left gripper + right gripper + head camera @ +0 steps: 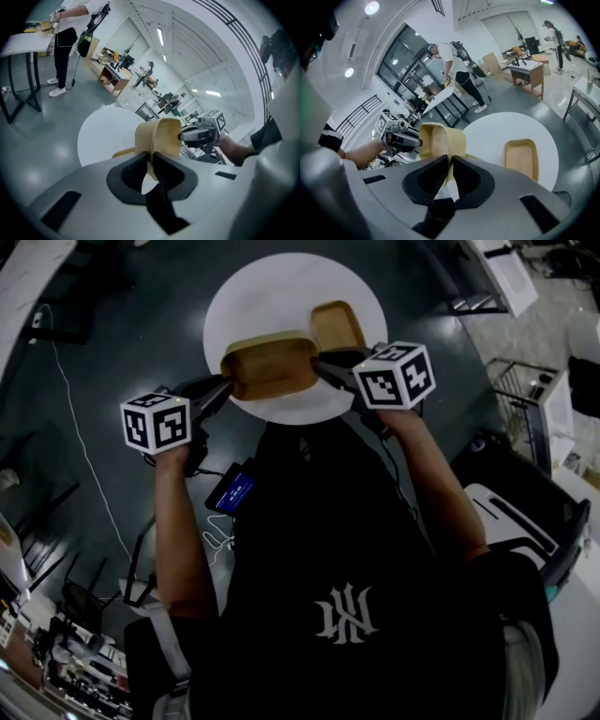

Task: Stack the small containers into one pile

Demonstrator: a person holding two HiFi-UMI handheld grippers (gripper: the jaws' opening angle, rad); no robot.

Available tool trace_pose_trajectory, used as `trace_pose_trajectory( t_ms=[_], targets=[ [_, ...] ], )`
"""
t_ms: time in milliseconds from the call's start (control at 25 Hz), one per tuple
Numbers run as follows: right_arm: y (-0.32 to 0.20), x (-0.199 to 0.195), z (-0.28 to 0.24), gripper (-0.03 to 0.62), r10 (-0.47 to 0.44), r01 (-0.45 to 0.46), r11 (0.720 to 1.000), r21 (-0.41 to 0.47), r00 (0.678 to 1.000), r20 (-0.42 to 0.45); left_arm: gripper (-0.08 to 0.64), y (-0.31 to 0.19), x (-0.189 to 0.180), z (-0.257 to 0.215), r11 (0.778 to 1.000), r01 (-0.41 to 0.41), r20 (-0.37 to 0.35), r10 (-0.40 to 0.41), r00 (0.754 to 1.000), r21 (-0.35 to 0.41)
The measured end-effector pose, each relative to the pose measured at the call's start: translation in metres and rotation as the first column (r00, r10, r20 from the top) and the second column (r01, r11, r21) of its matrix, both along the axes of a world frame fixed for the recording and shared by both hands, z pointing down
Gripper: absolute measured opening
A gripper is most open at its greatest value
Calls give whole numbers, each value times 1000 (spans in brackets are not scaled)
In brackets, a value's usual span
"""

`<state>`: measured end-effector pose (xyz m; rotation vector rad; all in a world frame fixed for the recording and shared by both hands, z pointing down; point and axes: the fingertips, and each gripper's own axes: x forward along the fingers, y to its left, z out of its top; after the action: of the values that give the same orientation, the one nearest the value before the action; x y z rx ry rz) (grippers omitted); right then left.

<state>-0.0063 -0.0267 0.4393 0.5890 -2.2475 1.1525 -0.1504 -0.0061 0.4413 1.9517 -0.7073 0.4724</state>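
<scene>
While the left gripper (pixel 152 166) has its jaws closed on the rim at one short end of a wooden tray (pixel 270 367), the right gripper (pixel 450 173) is clamped in the same way on the rim at the opposite end, so the tray hangs between the two with its hollow side up. In each gripper view the thin wall of the tray stands pinched between the dark pads, with the other gripper visible at the far end. The held tray sits over the near part of a round white table (pixel 281 287); whether it touches the tabletop cannot be told. A second tray (pixel 337 326) of the same kind lies flat on the table, just beyond the held one and to its right, close by the right gripper's end. Dark floor (pixel 141 324) surrounds the table.
</scene>
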Motion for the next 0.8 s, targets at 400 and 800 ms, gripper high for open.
trace_pose_trajectory(
  t_ms=[400, 800],
  targets=[
    [19, 8, 46, 63, 38, -41, 991, -125, 999, -21, 41, 10, 7, 42, 992, -33, -15, 31, 999, -119],
    [28, 11, 87, 63, 43, -49, 972, -230, 999, -33, 41, 23, 10, 87, 969, -38, -33, 31, 999, -245]
  ],
)
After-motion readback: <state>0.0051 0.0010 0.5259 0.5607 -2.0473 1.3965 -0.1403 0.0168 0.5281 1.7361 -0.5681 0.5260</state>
